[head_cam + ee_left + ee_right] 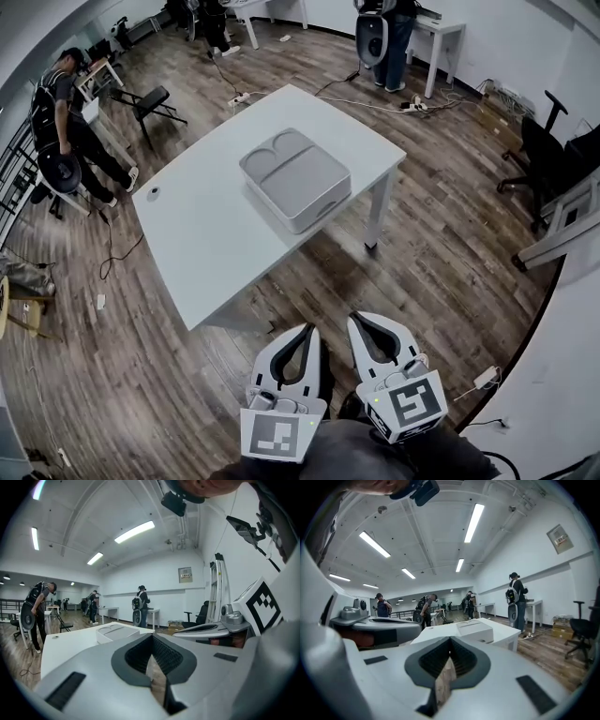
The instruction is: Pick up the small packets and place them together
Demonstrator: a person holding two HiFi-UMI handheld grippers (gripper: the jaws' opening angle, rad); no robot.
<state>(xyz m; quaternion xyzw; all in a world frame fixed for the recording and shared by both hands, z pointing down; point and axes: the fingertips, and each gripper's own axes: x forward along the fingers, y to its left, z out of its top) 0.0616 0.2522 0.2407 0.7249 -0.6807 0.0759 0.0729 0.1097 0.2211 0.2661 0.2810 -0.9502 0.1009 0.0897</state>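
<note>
- The small packets cannot be found in any view. None lies on the tabletop around the grey case (295, 178), and whether they are inside that case cannot be told.
- The grey case is a lidded box with two rounded hollows moulded into its top. It sits on the white table (206, 244), towards the end farther from the person holding the grippers.
- A small dark disc (152, 192) lies on the table well to the left of the case. It looks too flat and round to be a packet.
- The left gripper (309, 330) and the right gripper (356, 321) are held side by side well short of the case, off the near corner of the table and over the wood floor. Both are clenched with nothing between the jaws; only floor shows through the hollow behind the tips.
- Step in hand, as I judge it: the approach to the table.
  - Bring both grippers in level towards the case.
  - Spread the jaws before they arrive, not over the target.
  - Find the packets first, and if they are in the case, steady it with one gripper while the other works the lid.
- Farther from the case, a person (66, 122) bends near a folding chair (150, 101). Cables trail across the floor beyond the table, so watch where you step.
</note>
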